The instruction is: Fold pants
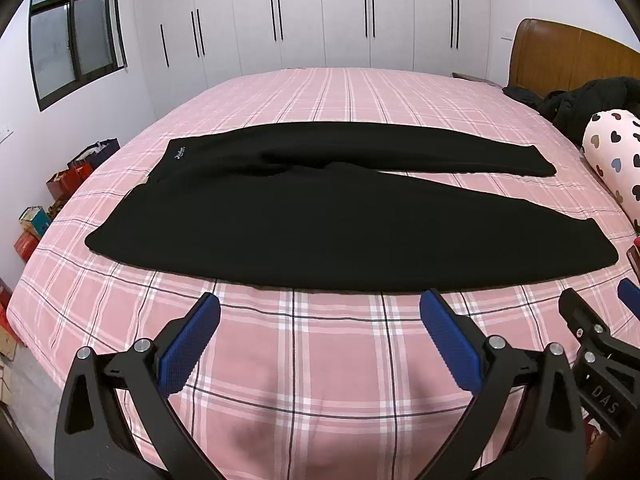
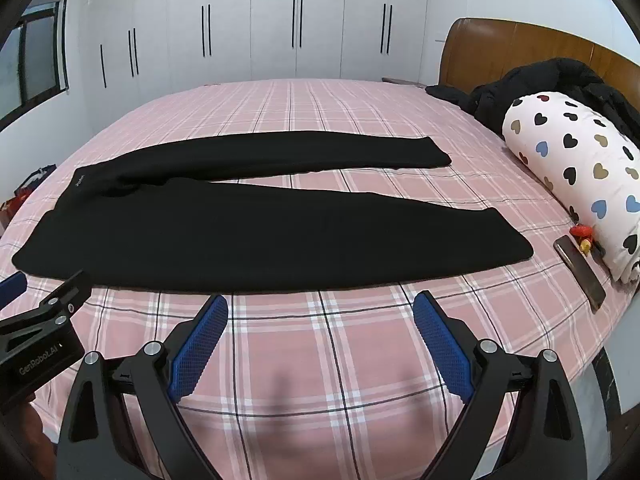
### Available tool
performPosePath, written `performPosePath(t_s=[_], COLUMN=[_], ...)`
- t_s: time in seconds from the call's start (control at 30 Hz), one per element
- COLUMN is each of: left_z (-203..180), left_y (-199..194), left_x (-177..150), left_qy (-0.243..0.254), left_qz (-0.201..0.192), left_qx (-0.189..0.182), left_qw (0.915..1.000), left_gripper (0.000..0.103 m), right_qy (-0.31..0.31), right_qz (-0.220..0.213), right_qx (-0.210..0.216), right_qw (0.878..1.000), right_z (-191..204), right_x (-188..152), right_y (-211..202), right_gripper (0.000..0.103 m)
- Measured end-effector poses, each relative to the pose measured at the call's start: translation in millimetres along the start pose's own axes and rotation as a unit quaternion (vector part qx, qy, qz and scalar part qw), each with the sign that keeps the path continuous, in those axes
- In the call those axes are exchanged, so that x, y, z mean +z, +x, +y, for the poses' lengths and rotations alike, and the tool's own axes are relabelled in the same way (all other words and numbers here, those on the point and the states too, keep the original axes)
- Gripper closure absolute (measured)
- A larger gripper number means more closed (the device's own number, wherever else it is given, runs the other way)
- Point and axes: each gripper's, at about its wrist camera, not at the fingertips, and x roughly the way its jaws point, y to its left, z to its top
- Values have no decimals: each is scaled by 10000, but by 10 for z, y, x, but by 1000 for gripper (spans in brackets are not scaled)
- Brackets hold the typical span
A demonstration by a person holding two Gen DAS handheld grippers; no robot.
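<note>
Black pants (image 1: 280, 220) lie flat on the pink plaid bed (image 1: 320, 360), waistband at the left, both legs spread out to the right. They also show in the right wrist view (image 2: 240, 236). My left gripper (image 1: 320, 304) is open and empty, hovering just short of the near leg's edge. My right gripper (image 2: 320, 304) is open and empty, also just short of the near leg, further right. The right gripper shows at the right edge of the left wrist view (image 1: 596, 300), and the left gripper shows at the left edge of the right wrist view (image 2: 44, 284).
A heart-print bolster (image 2: 576, 176) and a black jacket (image 2: 540, 84) lie by the wooden headboard (image 2: 520, 48). A phone (image 2: 580, 272) and a small red item (image 2: 580, 232) lie near the bolster. Boxes and bags (image 1: 48, 200) stand on the floor at the left. White wardrobes (image 1: 320, 12) stand behind.
</note>
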Motion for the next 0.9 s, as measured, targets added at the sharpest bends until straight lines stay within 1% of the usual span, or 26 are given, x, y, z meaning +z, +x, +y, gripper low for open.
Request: performPosePath(t_s=[0.9], left_z=[-47], left_y=[25], left_x=[-69], left_qy=[53], left_qz=[11], left_qx=[0], left_qw=[10000], left_gripper=[5], right_qy=[9], right_qz=[14], right_qx=[10], right_qw=[10000], right_z=[22], right_x=[-4], right_y=[-6], right_gripper=[11])
